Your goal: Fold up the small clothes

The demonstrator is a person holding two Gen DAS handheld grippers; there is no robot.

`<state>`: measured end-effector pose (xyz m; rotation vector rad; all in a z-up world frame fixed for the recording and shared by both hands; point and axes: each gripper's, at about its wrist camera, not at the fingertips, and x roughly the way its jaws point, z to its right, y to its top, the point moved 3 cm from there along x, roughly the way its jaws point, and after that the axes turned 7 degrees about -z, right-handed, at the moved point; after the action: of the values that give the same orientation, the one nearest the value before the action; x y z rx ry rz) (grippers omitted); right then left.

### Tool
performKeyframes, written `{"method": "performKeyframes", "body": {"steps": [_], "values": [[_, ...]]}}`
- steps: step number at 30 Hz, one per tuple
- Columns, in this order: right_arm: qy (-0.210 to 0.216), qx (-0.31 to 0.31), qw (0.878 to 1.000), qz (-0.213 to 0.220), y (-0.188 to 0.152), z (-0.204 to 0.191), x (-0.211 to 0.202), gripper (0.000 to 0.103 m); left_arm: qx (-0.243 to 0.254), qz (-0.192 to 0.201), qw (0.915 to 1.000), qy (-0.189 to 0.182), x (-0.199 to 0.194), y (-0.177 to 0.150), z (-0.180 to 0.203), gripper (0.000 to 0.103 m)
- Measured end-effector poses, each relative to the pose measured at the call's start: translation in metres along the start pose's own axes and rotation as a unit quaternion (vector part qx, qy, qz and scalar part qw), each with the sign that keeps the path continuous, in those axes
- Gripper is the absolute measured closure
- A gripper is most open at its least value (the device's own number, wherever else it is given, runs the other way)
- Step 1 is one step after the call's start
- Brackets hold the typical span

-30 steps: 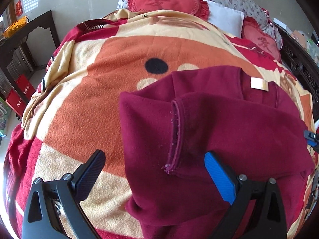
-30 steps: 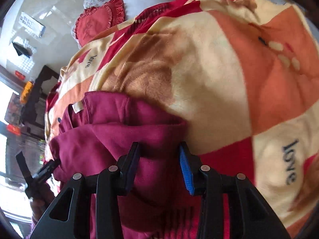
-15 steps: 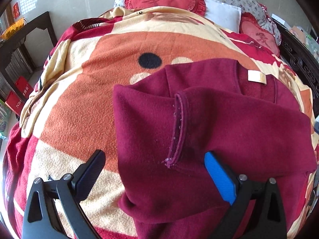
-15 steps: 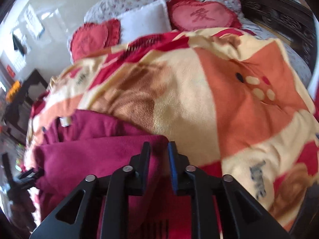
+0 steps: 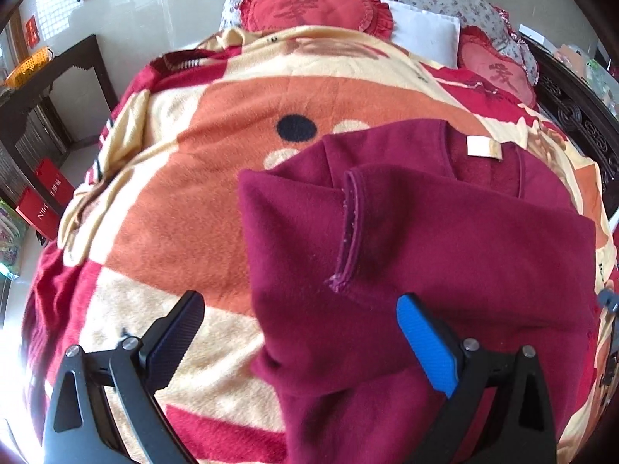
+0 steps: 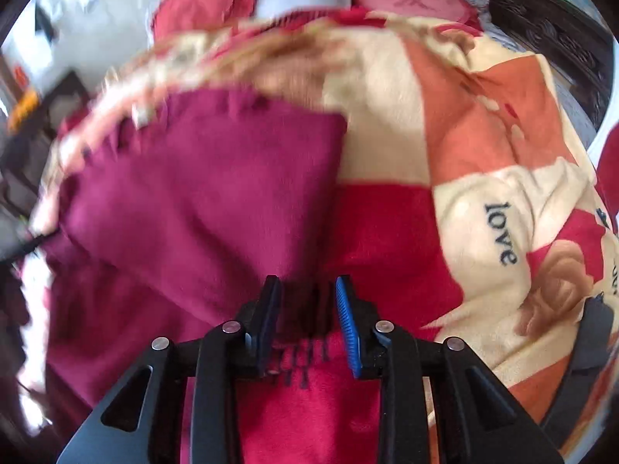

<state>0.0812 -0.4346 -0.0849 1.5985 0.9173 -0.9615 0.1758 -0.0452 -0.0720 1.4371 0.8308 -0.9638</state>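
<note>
At the far left of the left wrist view, a dark wooden side table (image 5: 58,73) is standing against the wall with a yellow basket (image 5: 29,67) sitting on it, and red boxes (image 5: 42,201) are leaning on the floor below. The fleece blanket (image 5: 185,201), patterned in orange, cream and red, is covering the bed. The left gripper (image 5: 300,332) is hovering over it with its jaws spread wide, gripping nothing; the black finger is hanging over bare blanket and the blue-padded finger (image 5: 425,348) over cloth. Between and beyond them the maroon sweater (image 5: 445,251) is lying on the blanket, one sleeve folded across the chest so that its cuff (image 5: 348,232) is pointing toward the camera, and the cream neck label (image 5: 481,149) is showing at the collar. Heart-shaped red cushions (image 5: 313,9) and a white pillow (image 5: 421,34) are resting at the head of the bed, with a carved dark bed frame (image 5: 576,116) running along the right.

In the blurred right wrist view, the sweater (image 6: 201,201) is lying to the left on the blanket (image 6: 483,201), where the word "love" (image 6: 501,232) is showing. The right gripper (image 6: 307,309) is sitting partly parted at the sweater's near edge, dark fabric showing between its pads; whether they are pinching it cannot be told.
</note>
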Motion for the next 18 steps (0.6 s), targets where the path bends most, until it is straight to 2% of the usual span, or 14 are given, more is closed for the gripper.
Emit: {"method": "performKeyframes", "body": {"steps": [3,6,10,13,14,15,18], "values": [[0.015,0.024,0.999,0.038,0.010,0.002,-0.017,0.087,-0.013,-0.001,0.9999,-0.006,0.000,0.001,-0.003,0.001],[0.022,0.036,0.999,0.031,0.020,-0.003,-0.010,0.087,-0.023,-0.007,0.9997,-0.005,0.005,0.002,-0.004,0.001],[0.030,-0.002,0.999,0.037,0.024,-0.030,-0.003,0.087,-0.028,-0.015,0.9995,0.003,0.016,0.003,-0.004,0.001],[-0.008,-0.025,1.000,0.014,0.029,-0.039,0.023,0.087,-0.034,-0.022,0.9992,0.000,0.023,0.005,-0.005,0.001],[-0.034,-0.023,0.999,-0.015,0.027,-0.036,0.038,0.087,-0.036,-0.024,0.9991,-0.001,0.023,0.005,-0.005,0.001],[-0.033,-0.019,0.999,-0.023,0.027,-0.035,0.042,0.087,-0.036,-0.023,0.9991,0.000,0.022,0.004,-0.005,0.001],[-0.029,-0.019,0.999,-0.009,0.024,-0.037,0.025,0.087,-0.030,-0.019,0.9994,0.001,0.016,0.002,-0.005,0.001]]}}
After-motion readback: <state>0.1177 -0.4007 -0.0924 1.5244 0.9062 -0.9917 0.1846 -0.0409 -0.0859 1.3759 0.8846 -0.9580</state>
